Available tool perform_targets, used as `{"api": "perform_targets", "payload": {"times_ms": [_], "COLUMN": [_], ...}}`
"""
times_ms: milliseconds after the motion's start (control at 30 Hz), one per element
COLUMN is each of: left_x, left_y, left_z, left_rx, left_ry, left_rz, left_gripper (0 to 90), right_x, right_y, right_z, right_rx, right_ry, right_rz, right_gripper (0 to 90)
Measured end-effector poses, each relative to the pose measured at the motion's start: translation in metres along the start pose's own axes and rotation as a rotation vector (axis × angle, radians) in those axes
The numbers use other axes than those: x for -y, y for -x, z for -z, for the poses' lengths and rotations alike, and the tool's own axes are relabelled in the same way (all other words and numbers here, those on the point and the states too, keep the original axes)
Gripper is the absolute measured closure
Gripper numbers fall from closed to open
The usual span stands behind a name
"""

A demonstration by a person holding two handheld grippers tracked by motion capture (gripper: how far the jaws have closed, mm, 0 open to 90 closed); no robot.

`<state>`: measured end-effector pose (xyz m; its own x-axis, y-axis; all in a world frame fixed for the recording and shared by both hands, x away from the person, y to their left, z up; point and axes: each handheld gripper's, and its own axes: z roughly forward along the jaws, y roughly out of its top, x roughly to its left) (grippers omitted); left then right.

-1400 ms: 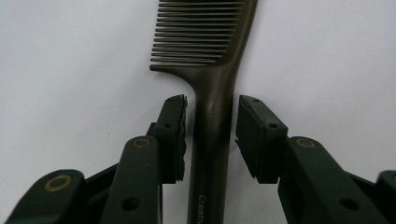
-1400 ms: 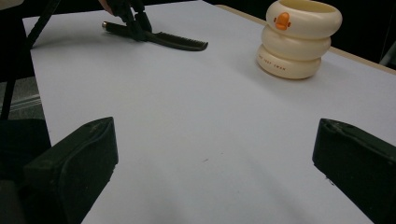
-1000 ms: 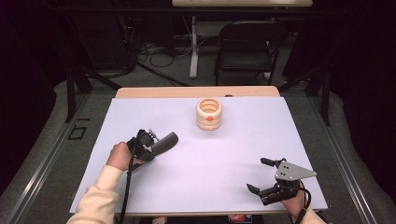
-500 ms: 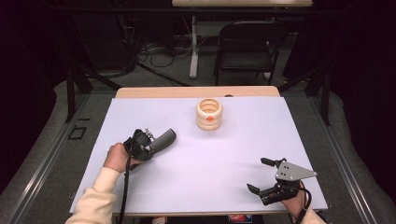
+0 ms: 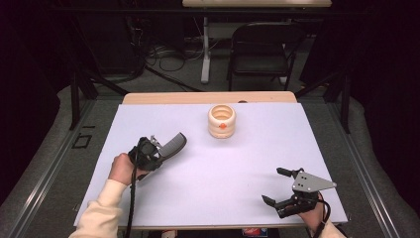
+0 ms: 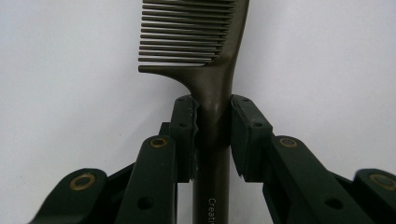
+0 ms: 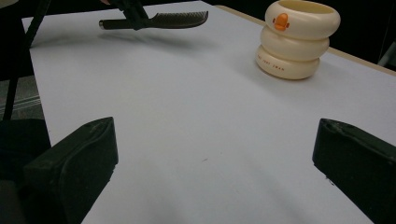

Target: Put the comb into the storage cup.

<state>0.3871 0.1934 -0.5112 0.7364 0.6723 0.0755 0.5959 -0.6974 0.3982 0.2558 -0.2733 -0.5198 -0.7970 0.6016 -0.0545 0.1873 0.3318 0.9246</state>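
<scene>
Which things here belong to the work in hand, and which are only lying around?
In use:
- comb, clamped by the handle in the left gripper
- cream ringed holder, probably its target

Not in use:
- right gripper, open, holding nothing
- folding chair behind the table

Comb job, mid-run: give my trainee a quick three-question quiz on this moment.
1. True or false: the left tool is clamped on the comb by its teeth.
2. Which tool stands open with nothing between its pads: A left, B right?
3. What sits toward the table's far edge, past the comb?

Key: 1 false, it grips the handle just below the teeth. 2 B. 3 a cream ribbed cup with an orange mark, upright and apart from the comb.
</scene>
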Motion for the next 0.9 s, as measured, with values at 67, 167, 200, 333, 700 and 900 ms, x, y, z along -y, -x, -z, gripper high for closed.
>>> {"api": "perform_targets", "payload": {"times_ms": [67, 167, 200, 333, 700, 900], "left_x": [0.0004, 0.0008, 0.0009, 0.0011, 0.0021, 0.0024], "left_y": [-0.0003, 0.0, 0.0004, 0.0017, 0.0027, 0.0038], "left_z": [0.0012, 0.0023, 0.0025, 0.0037, 0.006, 0.0076], "left_rx": [0.004, 0.0, -0.001, 0.001, 0.001, 0.001], "left_ry": [0.007, 0.024, 0.034, 0.05, 0.11, 0.13], "left_rz": [-0.003, -0.002, 0.002, 0.007, 0.02, 0.019], "left_gripper": [72.3, 72.3, 72.3, 72.3, 72.3, 72.3], "right_x": [0.0, 0.0, 0.0, 0.0, -0.0001, -0.0002], "right_y": [0.0, 0.0001, 0.0, 0.0, -0.0001, 0.0], "right_z": [0.0001, 0.0001, 0.0001, 0.0002, 0.0005, 0.0006], "right_rx": [-0.001, 0.0, -0.001, 0.0, 0.001, 0.002], "right_ry": [0.001, 0.0, 0.001, 0.002, 0.0, 0.001], "right_rz": [-0.001, -0.001, -0.001, -0.002, -0.004, -0.002], "right_gripper": [0.0, 0.0, 0.0, 0.0, 0.0, 0.0]}}
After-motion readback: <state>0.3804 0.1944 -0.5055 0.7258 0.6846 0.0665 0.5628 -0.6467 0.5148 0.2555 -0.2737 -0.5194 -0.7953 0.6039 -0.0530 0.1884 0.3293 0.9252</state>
